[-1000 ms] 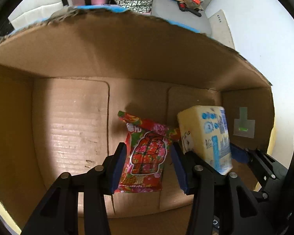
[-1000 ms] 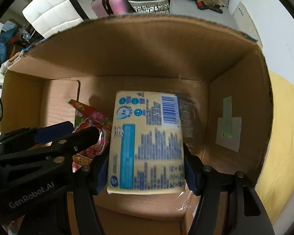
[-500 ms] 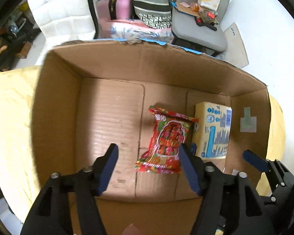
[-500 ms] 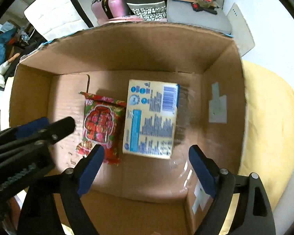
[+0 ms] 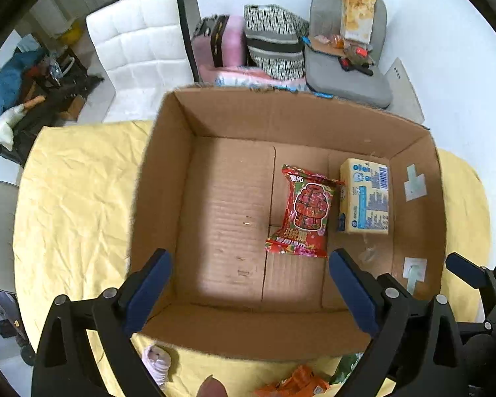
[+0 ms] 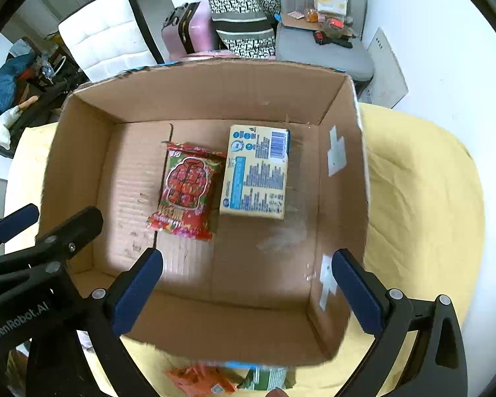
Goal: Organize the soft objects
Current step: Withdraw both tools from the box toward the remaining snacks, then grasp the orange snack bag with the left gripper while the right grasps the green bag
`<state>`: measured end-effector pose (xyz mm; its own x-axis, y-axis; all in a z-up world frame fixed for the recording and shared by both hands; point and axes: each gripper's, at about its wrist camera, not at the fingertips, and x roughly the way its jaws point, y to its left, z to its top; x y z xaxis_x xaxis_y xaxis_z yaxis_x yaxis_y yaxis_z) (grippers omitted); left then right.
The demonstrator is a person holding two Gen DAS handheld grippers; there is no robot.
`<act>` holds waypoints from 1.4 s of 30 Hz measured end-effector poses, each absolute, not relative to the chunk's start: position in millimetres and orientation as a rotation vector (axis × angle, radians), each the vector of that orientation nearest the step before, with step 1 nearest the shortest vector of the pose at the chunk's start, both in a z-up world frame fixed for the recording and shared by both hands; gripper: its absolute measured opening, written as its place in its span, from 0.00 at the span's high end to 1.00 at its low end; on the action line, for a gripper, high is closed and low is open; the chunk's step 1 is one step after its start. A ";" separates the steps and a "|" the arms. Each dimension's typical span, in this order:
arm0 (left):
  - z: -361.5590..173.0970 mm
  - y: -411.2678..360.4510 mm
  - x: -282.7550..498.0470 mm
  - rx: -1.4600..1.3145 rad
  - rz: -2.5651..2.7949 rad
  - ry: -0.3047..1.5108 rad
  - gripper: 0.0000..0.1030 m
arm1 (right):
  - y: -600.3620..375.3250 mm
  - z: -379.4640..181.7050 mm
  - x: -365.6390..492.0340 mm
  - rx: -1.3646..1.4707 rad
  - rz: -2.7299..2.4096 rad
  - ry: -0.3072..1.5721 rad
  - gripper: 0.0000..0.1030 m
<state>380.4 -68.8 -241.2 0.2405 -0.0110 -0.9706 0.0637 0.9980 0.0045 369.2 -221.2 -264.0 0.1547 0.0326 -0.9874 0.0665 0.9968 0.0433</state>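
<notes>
a: where have your two packs ended up?

b: both lie flat on the floor of the cardboard box (image 5: 168, 165). in your left camera the red snack packet (image 5: 306, 211) sits at about two o'clock from the frame centre, and the yellow tissue pack (image 5: 367, 197) is just beside it at three o'clock, close to the right wall.

a: and your hands?

b: your left gripper (image 5: 248, 284) has just been opening; its fingers (image 5: 148, 287) stand wide with nothing between them but the box floor far below. your right gripper (image 6: 248, 291) has just been opening too, spread wide and empty, the tissue pack lying free well beneath it.

a: anything outside the box?

b: the box rests on a yellow cloth (image 6: 423, 205) over the worktop. at six o'clock, just past the near wall, you can see an orange packet (image 6: 201, 378) and a green one (image 6: 268, 377) on the cloth.
</notes>
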 end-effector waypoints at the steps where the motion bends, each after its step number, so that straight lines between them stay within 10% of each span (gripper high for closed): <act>1: -237.0 -68.5 376.7 0.051 -0.051 1.313 0.05 | -220.8 -258.3 362.5 0.087 -0.030 1.407 0.00; 16: -184.8 -49.5 266.9 0.115 -0.068 1.180 0.05 | -226.9 -202.8 254.4 0.186 -0.081 1.317 0.00; 31: -330.0 -70.2 195.2 0.217 -0.095 1.488 0.05 | -265.6 -365.4 191.1 0.278 -0.104 1.630 0.00; 34: -343.3 -74.8 189.4 0.270 -0.095 1.504 0.05 | -264.5 -384.4 194.2 0.307 -0.111 1.640 0.06; 38: -353.8 -80.6 180.6 0.295 -0.139 1.544 0.05 | -262.3 -401.4 196.2 0.311 -0.103 1.677 0.49; 42: -361.4 -94.5 170.4 0.307 -0.218 1.583 0.05 | -272.9 -399.2 183.5 0.283 -0.107 1.705 0.52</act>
